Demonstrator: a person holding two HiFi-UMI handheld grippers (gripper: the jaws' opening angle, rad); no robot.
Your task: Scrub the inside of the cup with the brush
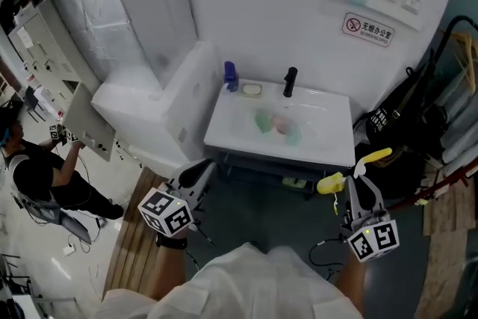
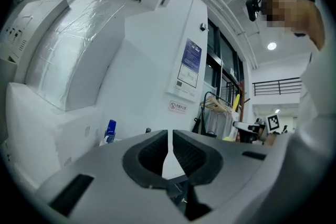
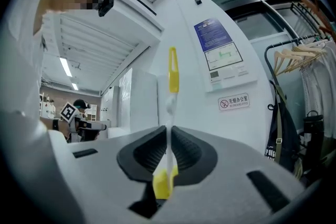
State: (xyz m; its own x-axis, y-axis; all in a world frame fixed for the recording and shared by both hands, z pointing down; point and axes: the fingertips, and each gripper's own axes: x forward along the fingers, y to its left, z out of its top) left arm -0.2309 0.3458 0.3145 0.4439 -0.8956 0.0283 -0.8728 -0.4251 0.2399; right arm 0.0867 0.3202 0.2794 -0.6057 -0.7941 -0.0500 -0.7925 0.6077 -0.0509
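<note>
White sink [image 1: 328, 149], cups [image 1: 264, 121] inside, white wall [image 1: 254, 4]

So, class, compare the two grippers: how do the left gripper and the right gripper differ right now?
The left gripper has its jaws shut on nothing, while the right gripper has its jaws shut on a yellow-and-white brush. Nothing sticks out in front of the left gripper, whereas the brush reaches well past the right gripper's tips. Both are closed and held short of the white sink.
</note>
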